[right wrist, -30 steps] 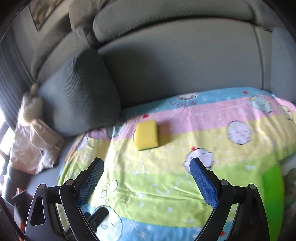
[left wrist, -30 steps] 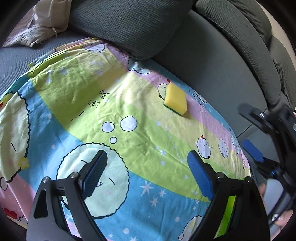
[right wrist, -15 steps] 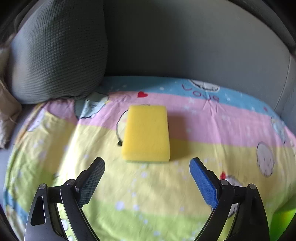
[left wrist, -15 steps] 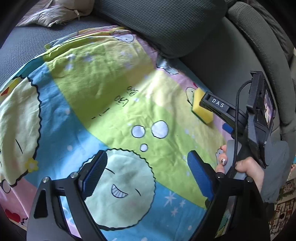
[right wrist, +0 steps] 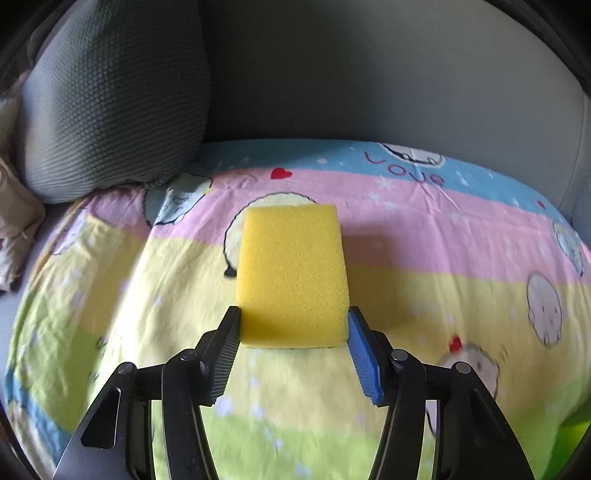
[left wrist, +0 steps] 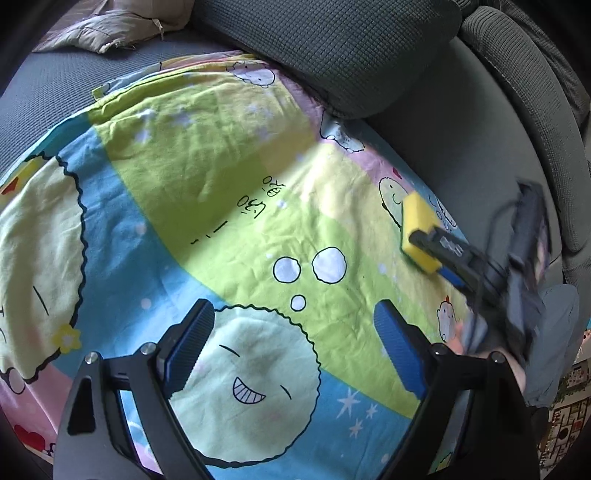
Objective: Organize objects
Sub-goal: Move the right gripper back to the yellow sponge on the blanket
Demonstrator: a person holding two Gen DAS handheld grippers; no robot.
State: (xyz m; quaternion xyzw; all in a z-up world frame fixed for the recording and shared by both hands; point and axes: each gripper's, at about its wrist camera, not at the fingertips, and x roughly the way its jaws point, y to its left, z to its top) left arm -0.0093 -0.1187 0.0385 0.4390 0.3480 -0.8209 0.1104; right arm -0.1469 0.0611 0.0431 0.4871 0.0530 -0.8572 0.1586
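A yellow sponge (right wrist: 291, 273) lies flat on a cartoon-print blanket (right wrist: 443, 258) spread over a grey sofa. My right gripper (right wrist: 292, 317) is closing, with the near end of the sponge between its jaws and both pads touching the sponge's sides. In the left wrist view the same sponge (left wrist: 417, 218) sits at the blanket's far right with the right gripper (left wrist: 430, 254) on it, held by a person's hand (left wrist: 465, 339). My left gripper (left wrist: 291, 314) hangs open above the blanket's smiling round figure, with nothing between its fingers.
A dark grey knitted cushion (right wrist: 110, 92) leans against the sofa back, left of the sponge and overlapping the blanket's edge (left wrist: 351, 48). A crumpled beige cloth (left wrist: 110, 33) lies on the seat beyond the blanket. The sofa backrest (right wrist: 369, 74) rises just behind the sponge.
The right gripper came down and forward to the sponge, and its jaws closed from wide apart onto the sponge's sides. The left gripper shifted slightly over the blanket, still open.
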